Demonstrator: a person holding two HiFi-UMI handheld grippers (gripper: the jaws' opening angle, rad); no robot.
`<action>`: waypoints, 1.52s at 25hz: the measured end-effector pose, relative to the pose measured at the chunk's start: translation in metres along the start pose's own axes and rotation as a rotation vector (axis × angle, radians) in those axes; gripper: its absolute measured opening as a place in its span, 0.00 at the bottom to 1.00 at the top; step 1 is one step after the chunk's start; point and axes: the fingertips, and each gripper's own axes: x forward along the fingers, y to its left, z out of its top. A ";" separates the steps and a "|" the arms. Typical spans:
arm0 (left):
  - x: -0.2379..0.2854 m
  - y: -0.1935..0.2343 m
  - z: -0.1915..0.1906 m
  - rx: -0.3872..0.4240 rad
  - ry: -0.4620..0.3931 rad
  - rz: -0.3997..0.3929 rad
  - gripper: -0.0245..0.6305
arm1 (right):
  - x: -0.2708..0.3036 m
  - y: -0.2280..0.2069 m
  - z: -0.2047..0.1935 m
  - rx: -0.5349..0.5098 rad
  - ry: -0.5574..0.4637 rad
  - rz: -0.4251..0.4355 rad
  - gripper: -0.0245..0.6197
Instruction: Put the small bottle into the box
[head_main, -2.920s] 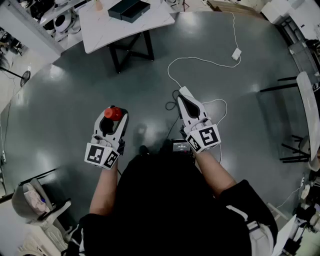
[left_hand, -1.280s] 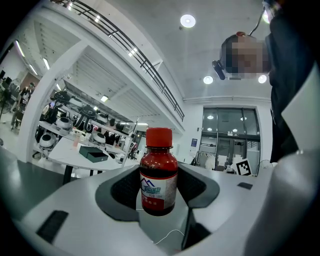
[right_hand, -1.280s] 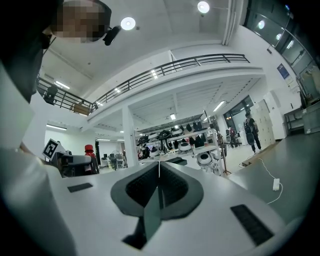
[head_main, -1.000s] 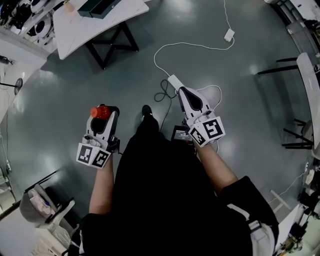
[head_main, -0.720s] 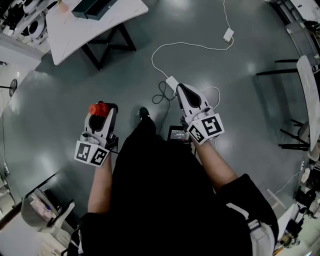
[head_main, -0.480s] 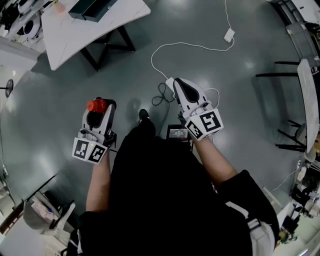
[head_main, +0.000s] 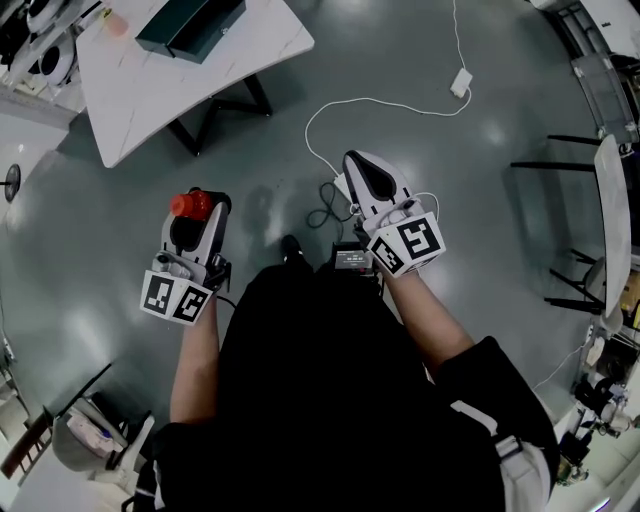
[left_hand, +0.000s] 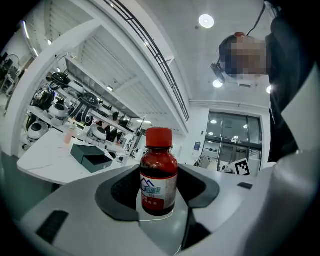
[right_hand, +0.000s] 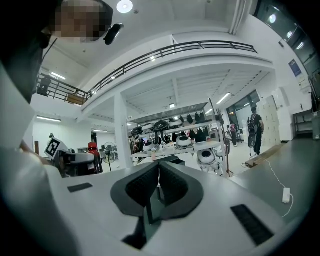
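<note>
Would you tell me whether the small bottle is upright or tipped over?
Upright: the small bottle stands between the left gripper's jaws, red cap on top.

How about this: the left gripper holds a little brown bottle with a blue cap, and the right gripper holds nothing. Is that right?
Not quite. The cap is red, not blue; the left gripper view shows it plainly. The rest is as you said: the left gripper holds the small brown bottle, and the right gripper holds nothing, its jaws together.
</note>
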 end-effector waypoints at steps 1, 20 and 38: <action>0.003 0.005 0.003 0.003 -0.003 0.000 0.39 | 0.007 -0.001 0.002 0.000 0.000 0.000 0.09; 0.116 0.112 0.036 0.013 -0.008 0.060 0.39 | 0.141 -0.083 0.020 0.003 -0.031 0.046 0.09; 0.285 0.236 0.082 0.030 0.184 0.187 0.39 | 0.358 -0.192 0.069 0.013 -0.001 0.249 0.09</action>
